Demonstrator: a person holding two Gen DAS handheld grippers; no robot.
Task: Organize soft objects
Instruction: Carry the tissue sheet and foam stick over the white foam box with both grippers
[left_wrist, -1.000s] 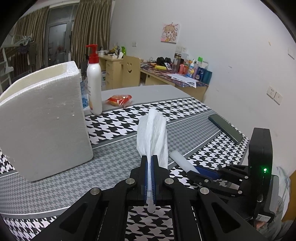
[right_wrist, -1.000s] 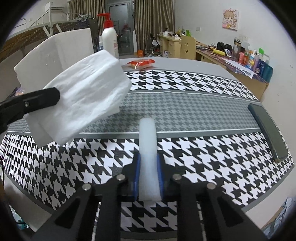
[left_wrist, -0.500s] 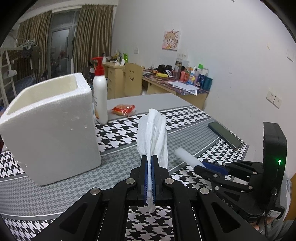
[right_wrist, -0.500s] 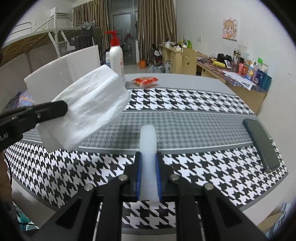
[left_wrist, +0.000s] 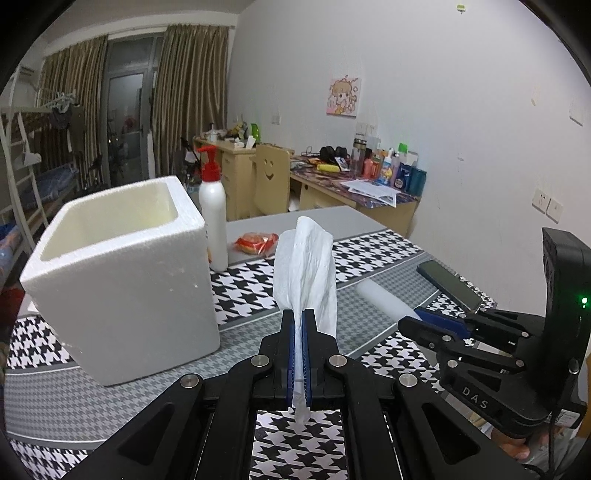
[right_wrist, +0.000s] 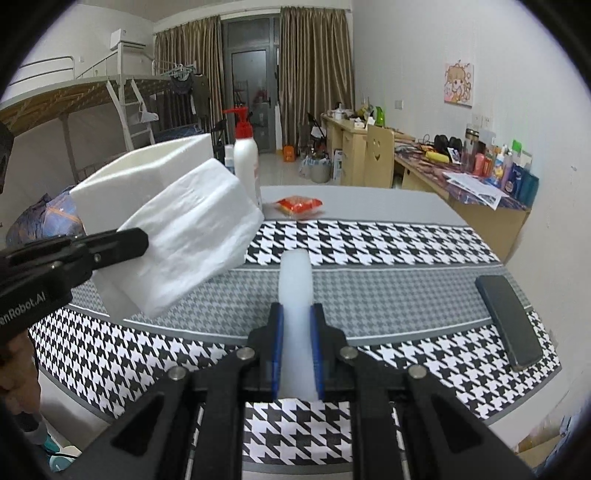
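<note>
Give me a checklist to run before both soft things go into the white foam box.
1. Left claw shut on the tissue: ok.
2. Right claw shut on the foam stick: ok.
3. Foam box upright, top open: ok.
4. Box inside free of other things: cannot tell, bottom hidden.
5. Pump bottle behind the box, out of the path: ok.
6. Claws apart from each other: ok.

Left of frame in the left wrist view, the open-topped foam box (left_wrist: 122, 280) blocks the tablecloth (left_wrist: 258, 288) at table level; its mouth is unobstructed from above. The pump bottle (left_wrist: 214, 221) stands just behind its right corner, the red packet (left_wrist: 256, 242) beside that. The phone (right_wrist: 508, 321) occupies the right edge; the grey middle band lies open.
</note>
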